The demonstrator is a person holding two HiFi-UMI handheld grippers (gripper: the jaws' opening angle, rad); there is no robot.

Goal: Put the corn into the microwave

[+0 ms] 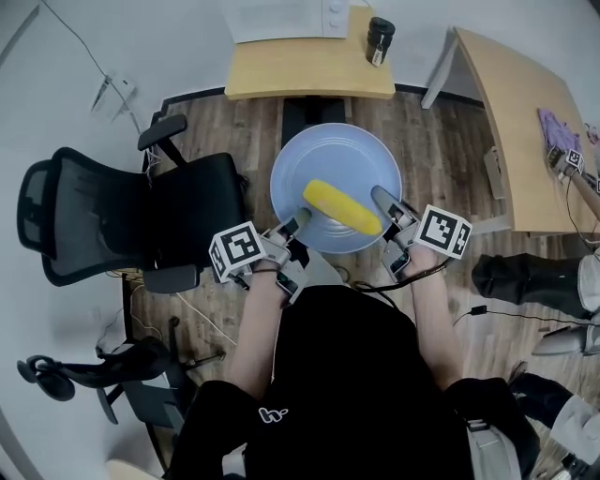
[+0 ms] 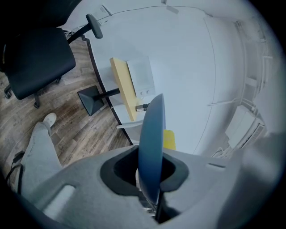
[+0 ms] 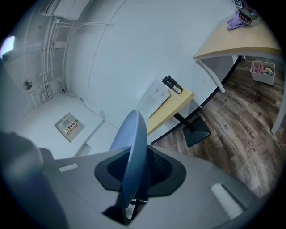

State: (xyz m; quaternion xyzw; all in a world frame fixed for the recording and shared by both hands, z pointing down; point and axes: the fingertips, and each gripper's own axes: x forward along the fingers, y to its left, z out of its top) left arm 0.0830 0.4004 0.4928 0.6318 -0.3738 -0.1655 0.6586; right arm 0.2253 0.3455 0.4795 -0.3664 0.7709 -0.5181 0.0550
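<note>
Corn [image 1: 342, 207] on blue plate [image 1: 319, 155] — microwave [image 1: 291, 19] beyond, prob. shut.

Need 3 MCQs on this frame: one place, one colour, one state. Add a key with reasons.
1. Where is the corn?
A) on the plate
B) on the yellow table
C) on the office chair

2. What colour is the plate?
A) white
B) blue
C) green

3. How is the plate held?
A) by one side only
B) resting on a lap, unheld
C) clamped at the rim from both sides

Key:
1. A, the head view shows the cob lying on the plate.
2. B, it shows blue in every view.
3. C, the left tongs and right tongs each close on the rim, as both gripper views show.
</note>
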